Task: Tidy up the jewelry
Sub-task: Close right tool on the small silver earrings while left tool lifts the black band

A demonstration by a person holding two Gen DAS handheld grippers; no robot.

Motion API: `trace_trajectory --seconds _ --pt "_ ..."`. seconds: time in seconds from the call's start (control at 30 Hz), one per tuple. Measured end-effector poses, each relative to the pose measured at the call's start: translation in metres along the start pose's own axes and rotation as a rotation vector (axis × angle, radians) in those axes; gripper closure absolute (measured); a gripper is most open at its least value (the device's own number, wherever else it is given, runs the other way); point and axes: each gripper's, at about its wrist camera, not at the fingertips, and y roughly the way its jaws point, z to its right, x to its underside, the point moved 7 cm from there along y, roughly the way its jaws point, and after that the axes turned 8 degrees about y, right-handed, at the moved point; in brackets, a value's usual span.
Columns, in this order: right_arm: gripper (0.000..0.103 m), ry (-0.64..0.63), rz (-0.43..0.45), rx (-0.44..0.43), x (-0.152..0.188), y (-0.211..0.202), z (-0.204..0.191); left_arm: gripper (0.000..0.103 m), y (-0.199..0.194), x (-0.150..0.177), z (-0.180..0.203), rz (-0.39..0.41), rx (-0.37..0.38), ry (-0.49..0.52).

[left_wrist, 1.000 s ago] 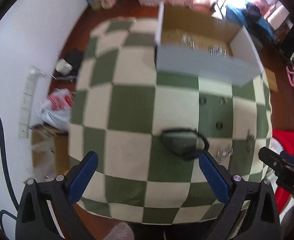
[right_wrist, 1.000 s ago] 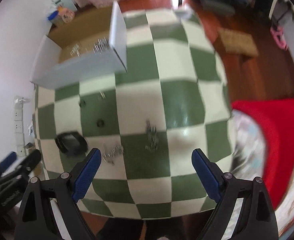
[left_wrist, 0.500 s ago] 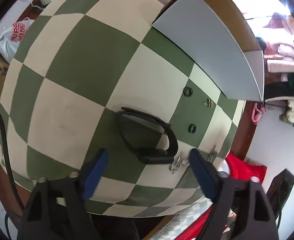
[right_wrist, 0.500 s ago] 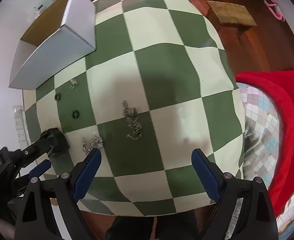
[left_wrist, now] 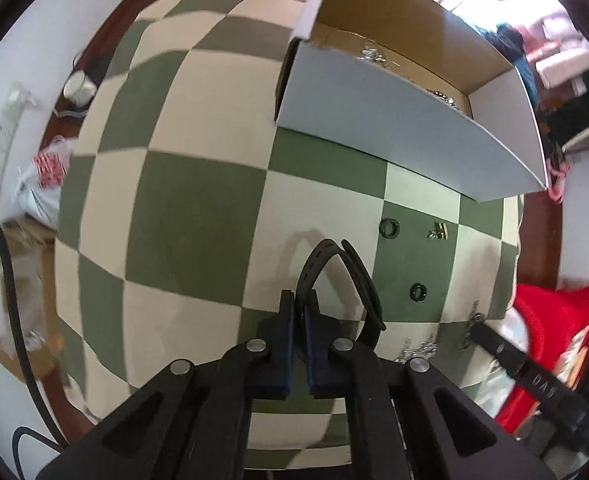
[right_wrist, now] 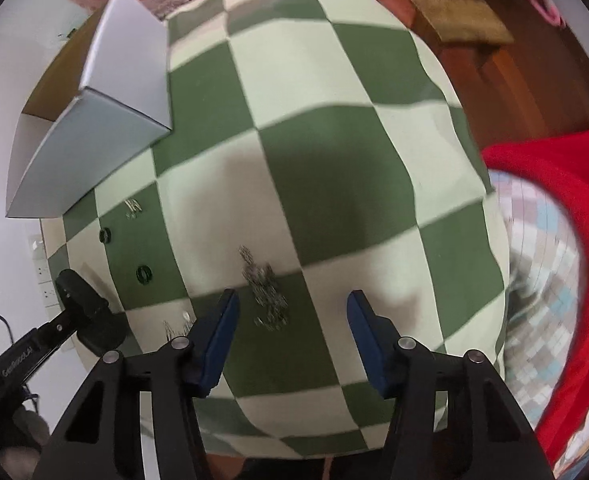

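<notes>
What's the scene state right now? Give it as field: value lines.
surface: green and cream checked cloth
left claw: shut on black band
right claw: open, over silver chain
box: open, at the far edge of the cloth, silver pieces inside
loose on cloth: two dark rings, a small gold piece, a second silver chain
</notes>
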Motion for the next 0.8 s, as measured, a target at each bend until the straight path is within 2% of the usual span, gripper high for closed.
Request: trace_trajectory --seconds 0.07,0.2,0.3,0.37,0.4,0.8 --pt "0.055 -0.013 0.005 0.001 -0.001 0.0 -0.007 0.101 0.0 0.001 0.002 0.004 -0.024 0.032" --pt "0.056 -0.063 0.04 0.064 -0.001 0.002 -0.017 0.101 0.001 0.005 0.009 0.008 -0.083 0.093" --pt "0.069 -0.099 0.065 0.114 0.0 0.001 -0.023 0.101 0.003 0.004 0.011 0.0 -0.084 0.095" --pt "0.081 -0.106 0.073 0.126 -0.002 -0.001 -0.025 0.101 0.001 0.004 0.011 0.002 -0.088 0.101" --pt "0.091 -0.109 0.074 0.127 -0.002 -0.001 -0.026 0.101 -0.001 0.005 0.008 0.003 -0.089 0.101" --pt "0.092 -0.113 0.067 0.089 0.006 -0.006 -0.032 0.101 -0.015 0.002 0.008 0.023 -0.086 0.121"
